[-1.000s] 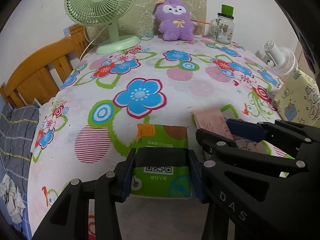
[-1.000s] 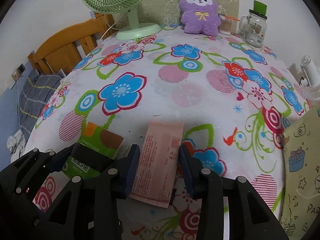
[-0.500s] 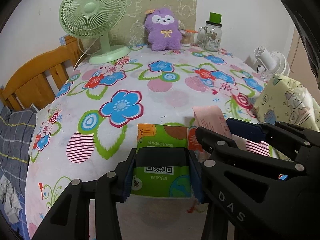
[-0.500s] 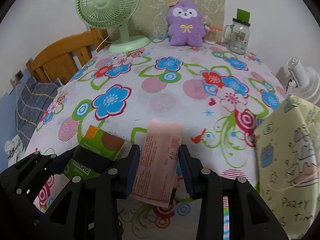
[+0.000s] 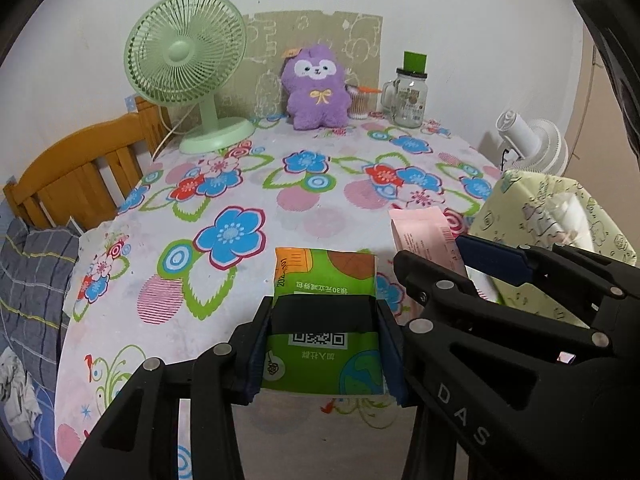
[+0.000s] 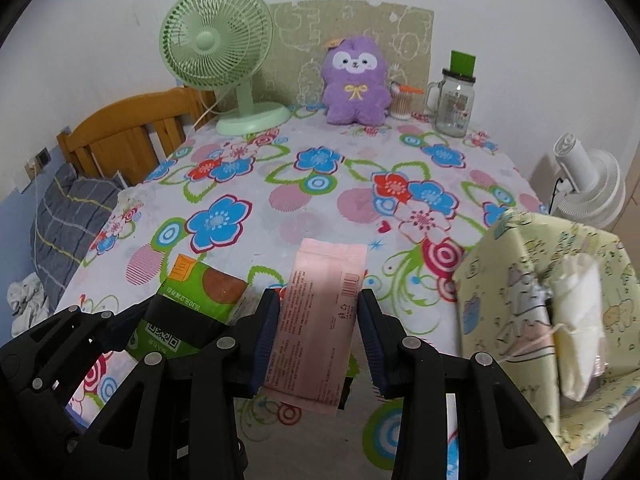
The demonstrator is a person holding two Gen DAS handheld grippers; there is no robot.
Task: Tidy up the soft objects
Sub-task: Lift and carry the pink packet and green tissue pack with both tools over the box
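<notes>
Your left gripper (image 5: 324,344) is clamped on a soft green plastic tissue pack (image 5: 325,300) with a QR code and a black band; both blue pads press its sides, and it hangs above the near edge of the flower-printed tablecloth (image 5: 224,184). Your right gripper (image 6: 318,334) pinches a flat pink paper-wrapped pack (image 6: 320,320) with a barcode, jaws narrowed onto its two long edges, also lifted over the table's near part. The two packs sit side by side, green to the left of pink, close but apart.

Just right of the pink pack stands a pale yellow-green cartoon-printed fabric bag (image 6: 532,280), with a white soft bundle showing at its opening. Far back along the wall you have a mint-green desk fan (image 6: 224,60), a purple plush toy (image 6: 356,84) and a clear glass mug-jar with a green lid (image 6: 454,98).
</notes>
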